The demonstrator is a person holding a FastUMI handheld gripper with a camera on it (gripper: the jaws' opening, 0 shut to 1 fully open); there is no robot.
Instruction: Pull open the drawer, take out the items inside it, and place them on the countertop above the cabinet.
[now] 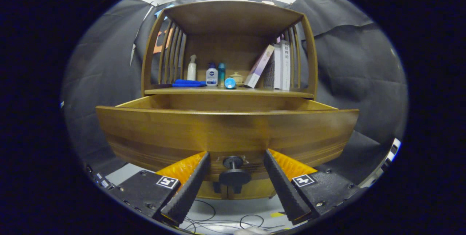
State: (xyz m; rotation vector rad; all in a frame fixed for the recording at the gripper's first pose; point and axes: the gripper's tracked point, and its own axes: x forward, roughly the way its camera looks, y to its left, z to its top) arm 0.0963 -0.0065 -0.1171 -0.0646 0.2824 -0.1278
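At the bottom centre of the frame the gripper is seen with its fingers spread wide, the dark round knob standing between them, untouched by either. Cables lie on the pale floor below. The knob is fixed low on the front of the drawer, which fills the middle of the frame and stands pulled out; its contents are hidden behind the front panel. The drawer is judged stiff and fairly heavy wood, best taken by the knob; whatever lies inside cannot be judged. Beyond it, in the upper centre, the countertop is seen, carrying a blue cloth, bottles, a small jar and books under a wooden shelf
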